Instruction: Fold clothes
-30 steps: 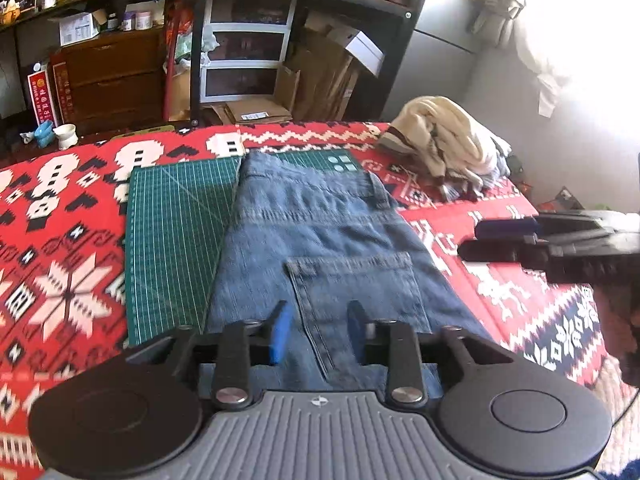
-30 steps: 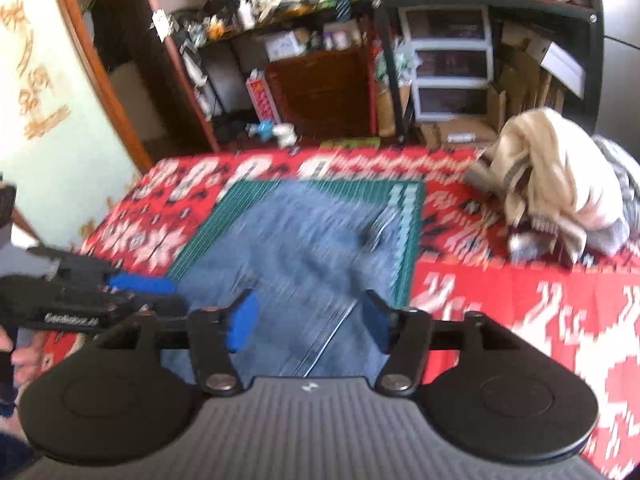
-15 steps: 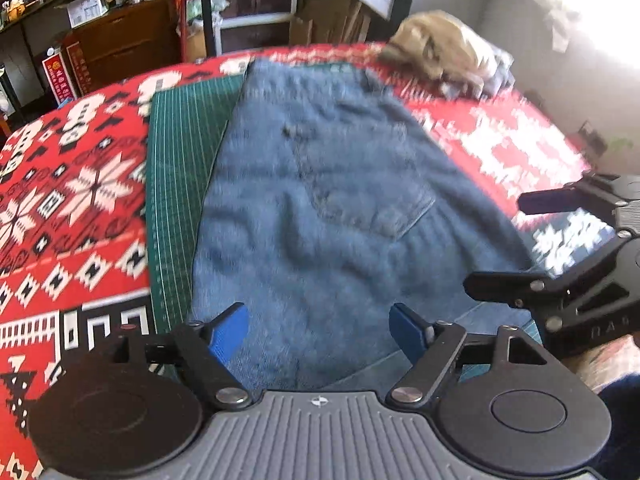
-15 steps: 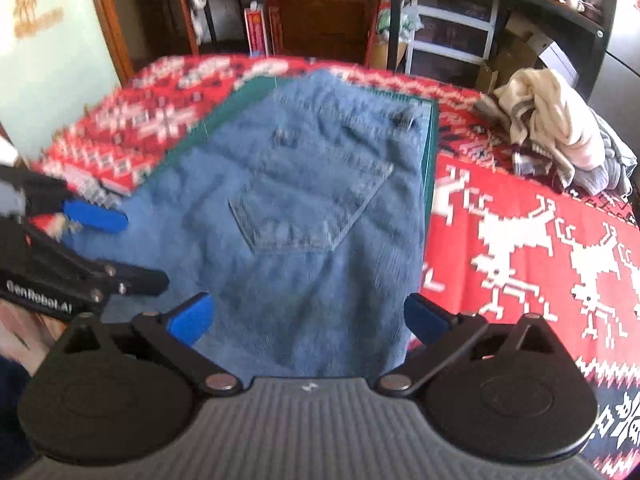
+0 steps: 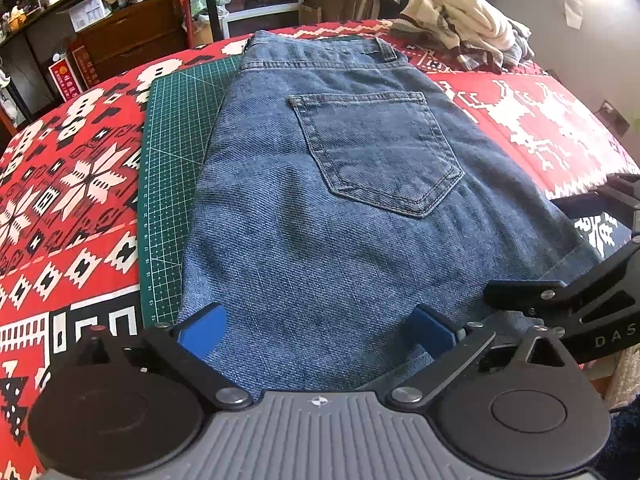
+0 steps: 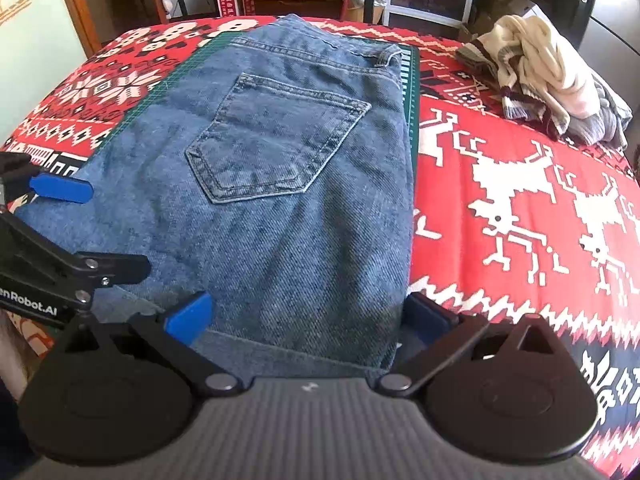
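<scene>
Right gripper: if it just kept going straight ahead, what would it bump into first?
Probably the jeans: the right gripper is open just over their near edge, pointing along them, though its height above them is unclear.

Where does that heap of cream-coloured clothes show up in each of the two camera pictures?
Left wrist view: the cream clothes pile sits at the top right, on the red blanket beyond the jeans.
Right wrist view: the pile lies upper right, right of the jeans.
Shared landmark: the jeans' back pocket.
</scene>
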Demonstrator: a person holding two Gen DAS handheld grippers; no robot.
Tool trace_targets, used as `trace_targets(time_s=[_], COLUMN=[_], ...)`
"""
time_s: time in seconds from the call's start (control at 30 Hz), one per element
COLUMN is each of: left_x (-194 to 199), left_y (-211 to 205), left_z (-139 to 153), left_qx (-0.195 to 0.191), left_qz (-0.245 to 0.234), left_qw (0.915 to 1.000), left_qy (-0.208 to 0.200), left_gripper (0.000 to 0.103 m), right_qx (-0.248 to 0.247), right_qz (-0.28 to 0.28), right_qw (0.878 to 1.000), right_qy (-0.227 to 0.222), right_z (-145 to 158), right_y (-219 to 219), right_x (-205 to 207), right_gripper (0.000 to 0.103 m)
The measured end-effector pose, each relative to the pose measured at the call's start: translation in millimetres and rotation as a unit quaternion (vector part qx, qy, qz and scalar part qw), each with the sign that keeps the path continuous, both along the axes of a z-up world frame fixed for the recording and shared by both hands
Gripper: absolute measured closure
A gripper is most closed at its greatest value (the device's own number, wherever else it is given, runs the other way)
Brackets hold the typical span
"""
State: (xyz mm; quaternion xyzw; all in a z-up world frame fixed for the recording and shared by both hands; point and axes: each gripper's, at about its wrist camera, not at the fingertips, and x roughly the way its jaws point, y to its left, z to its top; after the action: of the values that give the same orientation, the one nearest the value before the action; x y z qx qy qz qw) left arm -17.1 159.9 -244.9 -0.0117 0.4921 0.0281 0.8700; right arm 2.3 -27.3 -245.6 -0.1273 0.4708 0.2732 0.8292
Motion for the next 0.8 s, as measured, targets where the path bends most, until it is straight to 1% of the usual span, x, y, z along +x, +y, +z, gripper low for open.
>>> trace_targets(time_s=[0.1,0.23,0.37,0.57,0.67,0.8], left_x=[4,3,8,10,10,9], left_y=[0,1,0,-1,-2,-3], left_z=[0,-1,0,0,-1,0], left_qx=[0.0,-0.002,-0.001,0.0,0.001,0.002], left_qz=[0.0,0.005,0.008,0.012,0.023,0.033], left_qw=[1.0,1.0,0.9998,0.9996,0.9995,0.9994], left_qy=[0.009,0.005,0.016,0.024,0.02,0.011], left_gripper=[0.0,0.0,0.0,0.0,0.0,0.0], right_qx=[0.002,-0.014,-0.022,-0.019,-0.01,-0.014], right_qz=[0.005,0.013,0.023,0.031,0.021,0.021], right_qw=[1.0,1.0,0.999,0.999,0.999,0.999], right_qy=[0.002,0.021,0.037,0.038,0.033,0.027], right_z=[0,0,1,1,1,1], right_y=[-1,7,9,9,6,8], right_x=[1,10,15,18,17,14], right_gripper=[0.0,0.001,0.0,0.0,0.0,0.0])
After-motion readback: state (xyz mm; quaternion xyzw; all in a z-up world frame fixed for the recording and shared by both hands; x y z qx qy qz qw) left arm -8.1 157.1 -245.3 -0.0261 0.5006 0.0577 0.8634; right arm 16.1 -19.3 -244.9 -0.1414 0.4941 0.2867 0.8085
